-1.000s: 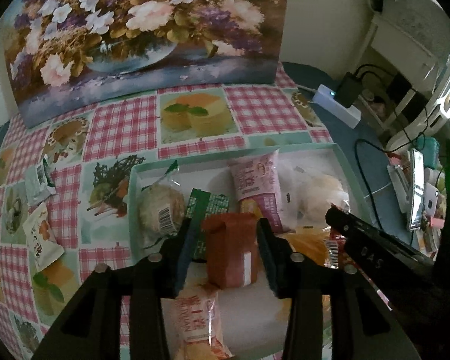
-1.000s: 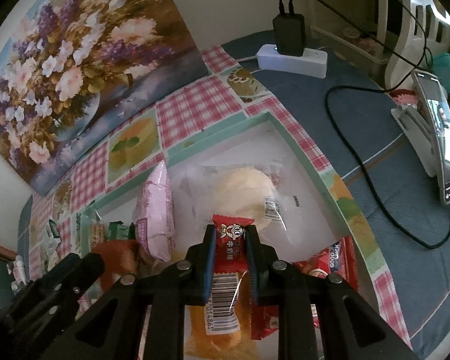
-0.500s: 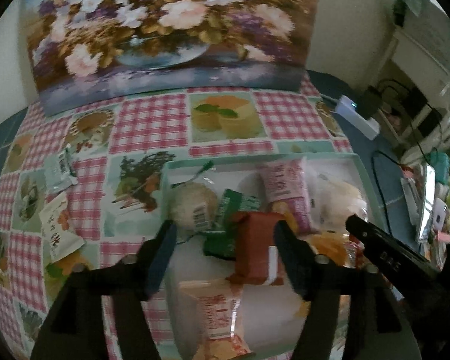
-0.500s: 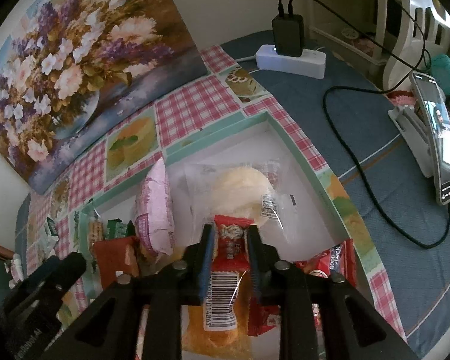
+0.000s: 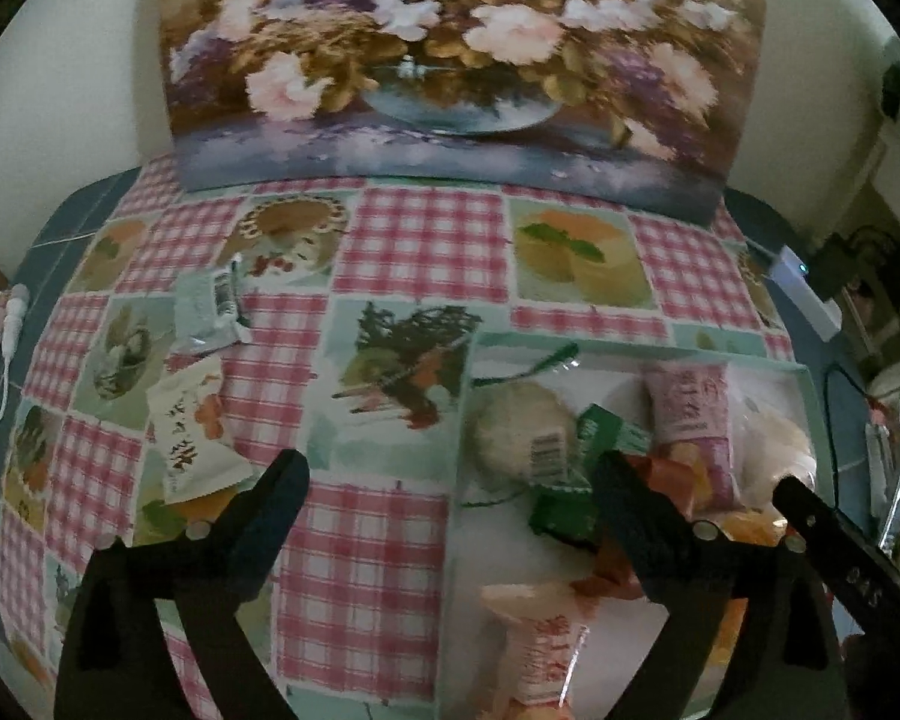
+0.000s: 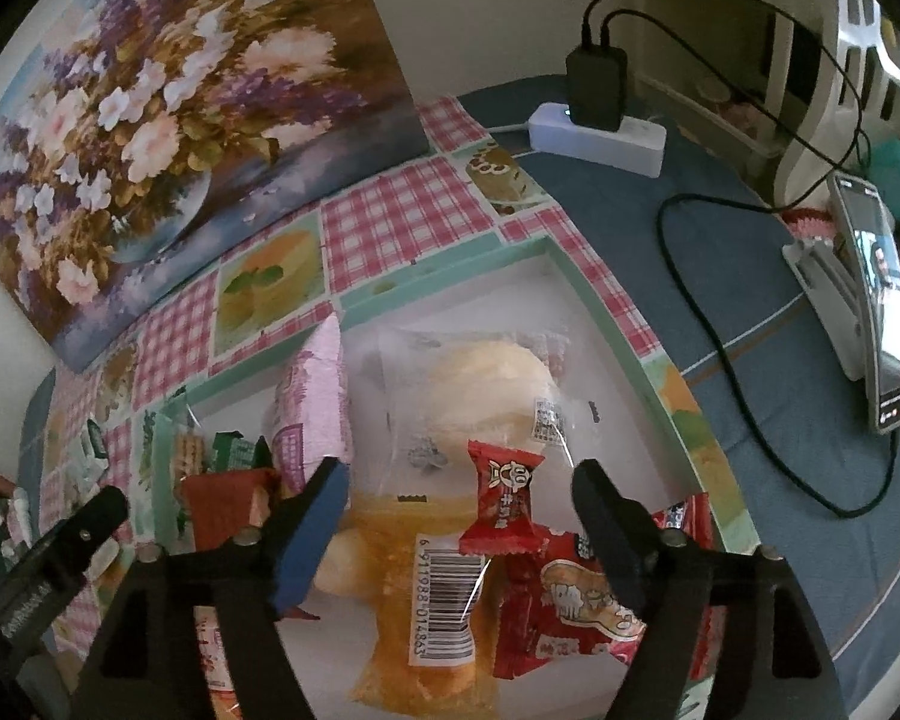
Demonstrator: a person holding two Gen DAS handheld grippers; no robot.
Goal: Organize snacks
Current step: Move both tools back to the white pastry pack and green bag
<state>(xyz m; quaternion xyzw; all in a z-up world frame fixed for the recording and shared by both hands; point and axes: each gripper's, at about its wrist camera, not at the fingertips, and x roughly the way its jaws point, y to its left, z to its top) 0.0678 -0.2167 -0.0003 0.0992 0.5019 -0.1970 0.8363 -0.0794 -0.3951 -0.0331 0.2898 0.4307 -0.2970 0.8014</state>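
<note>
A shallow mint-rimmed tray [image 6: 612, 306] holds several snacks: a small red candy packet [image 6: 501, 507], an orange packet with a barcode [image 6: 426, 588], a clear-wrapped bun [image 6: 486, 378], a pink packet [image 6: 315, 402] and a brown-red packet [image 6: 225, 504]. My right gripper [image 6: 459, 495] is open, with the red candy packet lying loose between its fingers. My left gripper [image 5: 450, 489] is open and empty over the tray's left edge [image 5: 459, 420]. A white packet [image 5: 192, 426] and a grey-green packet [image 5: 210, 306] lie on the cloth to its left.
A flower painting [image 5: 450, 60] stands at the back of the checked tablecloth [image 5: 384, 570]. On the right are a white power strip with a black charger [image 6: 600, 120], cables, and a phone on a stand [image 6: 876, 300].
Both grippers have opened. The right one let go of the red candy packet, the left one let go of the brown-red packet and swung left.
</note>
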